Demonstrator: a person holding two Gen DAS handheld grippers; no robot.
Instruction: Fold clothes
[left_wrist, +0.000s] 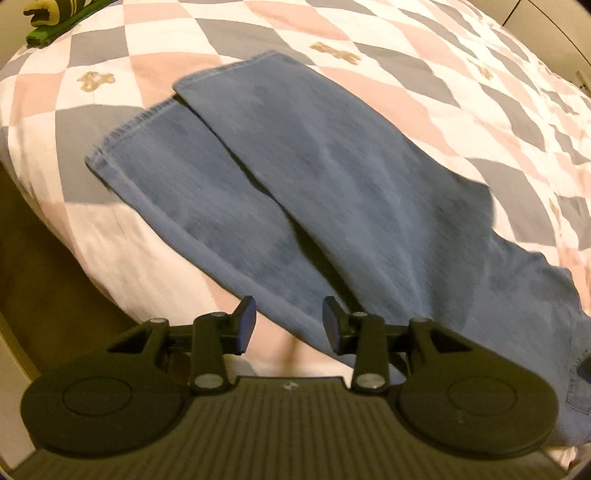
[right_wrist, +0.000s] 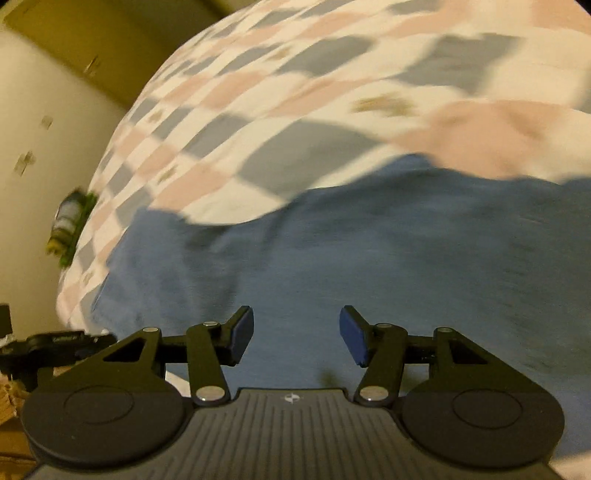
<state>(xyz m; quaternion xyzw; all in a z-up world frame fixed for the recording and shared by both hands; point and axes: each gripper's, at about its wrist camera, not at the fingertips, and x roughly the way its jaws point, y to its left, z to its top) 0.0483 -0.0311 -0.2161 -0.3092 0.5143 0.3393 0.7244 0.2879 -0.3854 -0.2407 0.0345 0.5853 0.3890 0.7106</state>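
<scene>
A bed covered by a quilt (left_wrist: 424, 62) checked in pink, grey and white fills both views. A pair of blue denim jeans (left_wrist: 332, 177) lies flat on it, one leg overlapping the other, hems pointing away. The left gripper (left_wrist: 289, 325) hovers over the near edge of the jeans, its blue-padded fingers (left_wrist: 245, 325) apart and holding nothing. The right gripper (right_wrist: 296, 334) hangs above blurred denim, fingers wide and empty. A green and striped bundle (left_wrist: 55, 16) sits at the quilt's far corner.

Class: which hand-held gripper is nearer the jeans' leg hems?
Left. The left hand-held gripper looks up the legs toward the hems; the right one hovers over plain denim, no hems visible.
</scene>
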